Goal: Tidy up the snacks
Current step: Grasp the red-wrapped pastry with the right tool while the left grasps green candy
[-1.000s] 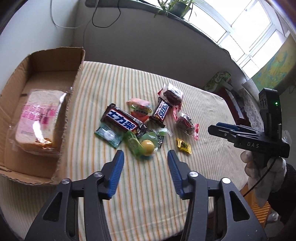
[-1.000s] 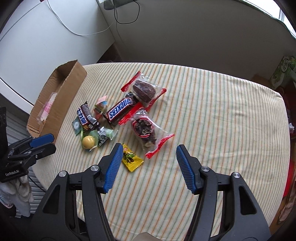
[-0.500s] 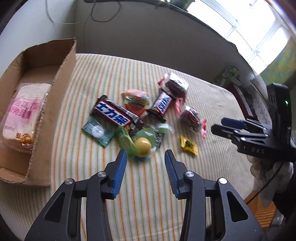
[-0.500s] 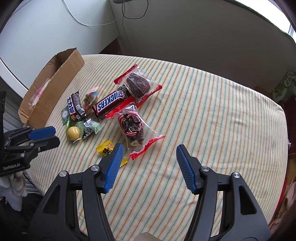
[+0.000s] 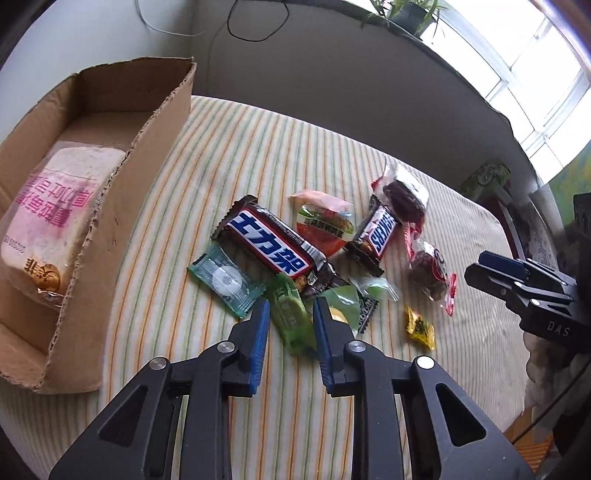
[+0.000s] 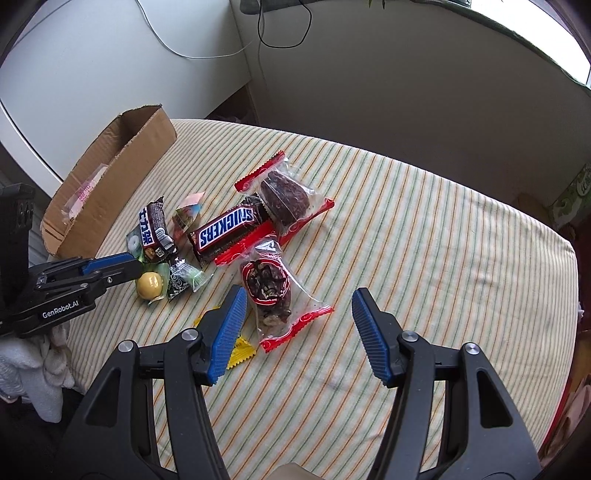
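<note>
Several wrapped snacks lie in a heap on the striped table (image 5: 229, 155). My left gripper (image 5: 291, 302) points down at the heap's near edge, its jaws closing, and the blue pads press both sides of a green snack packet (image 5: 293, 325). A yellow ball candy (image 6: 149, 284) sits just right of it. Behind it lie a Snickers bar with Chinese lettering (image 5: 273, 243) and a second Snickers bar (image 6: 225, 229). My right gripper (image 6: 300, 295) hangs open over a clear, red-edged packet of dark fruit (image 6: 267, 288), not touching it. A small yellow packet (image 6: 242, 350) is partly hidden behind its left finger.
An open cardboard box (image 5: 155, 122) stands at the table's left edge with a bagged loaf of bread (image 5: 55, 221) inside. A second red-edged dark packet (image 6: 284, 195) lies farther back. A wall with hanging cables (image 6: 266, 33) rises behind the table. White-gloved hands (image 6: 40, 365) hold the grippers.
My left gripper has dropped toward the heap and its jaws have narrowed from wide apart onto the green packet. The right gripper has rolled slightly and stays equally open.
</note>
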### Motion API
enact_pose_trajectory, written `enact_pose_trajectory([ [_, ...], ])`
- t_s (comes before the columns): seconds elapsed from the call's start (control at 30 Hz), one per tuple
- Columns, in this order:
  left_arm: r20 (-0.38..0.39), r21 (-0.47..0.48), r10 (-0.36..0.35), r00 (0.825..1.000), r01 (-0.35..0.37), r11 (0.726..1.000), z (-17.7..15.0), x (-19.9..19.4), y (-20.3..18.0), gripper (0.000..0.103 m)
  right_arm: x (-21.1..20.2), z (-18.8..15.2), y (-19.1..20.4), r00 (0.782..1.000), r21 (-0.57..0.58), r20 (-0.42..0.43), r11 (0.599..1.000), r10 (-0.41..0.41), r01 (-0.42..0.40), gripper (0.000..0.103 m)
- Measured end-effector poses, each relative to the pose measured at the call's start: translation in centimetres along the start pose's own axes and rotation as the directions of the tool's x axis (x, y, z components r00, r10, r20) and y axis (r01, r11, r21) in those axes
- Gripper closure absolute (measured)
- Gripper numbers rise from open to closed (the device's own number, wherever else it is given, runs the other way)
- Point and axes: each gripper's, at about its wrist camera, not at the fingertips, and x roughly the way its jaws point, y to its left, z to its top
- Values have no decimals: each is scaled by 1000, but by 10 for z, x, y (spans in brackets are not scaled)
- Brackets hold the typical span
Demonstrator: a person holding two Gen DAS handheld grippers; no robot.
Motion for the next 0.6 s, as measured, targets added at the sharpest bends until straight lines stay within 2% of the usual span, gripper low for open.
enact_pose_trajectory([
  [0.1, -3, 25, 22, 1000, -22, 999, 0, 6, -3, 80, 6, 0, 0, 1000, -3, -7, 1000, -3, 3, 40],
  [0.27, 7, 37, 19, 1000, -19, 999, -4, 4, 1, 80, 14, 2, 1, 1000, -26, -13, 1000, -4, 4, 40],
  [0.4, -9, 73, 54, 999, -53, 996, -11, 2, -4, 80, 16, 4, 6, 1000, -56, -16, 998, 11, -12, 40],
  [0.5, 8, 117, 71, 997, -72, 991, -20, 0, -12, 81, 23, 4, 14, 999, -100, -38, 995, -10, 6, 40],
  [0.6, 10, 110, 65, 998, -66, 992, -20, -1, -9, 81, 33, 3, 18, 998, -132, -58, 991, -24, 16, 41],
])
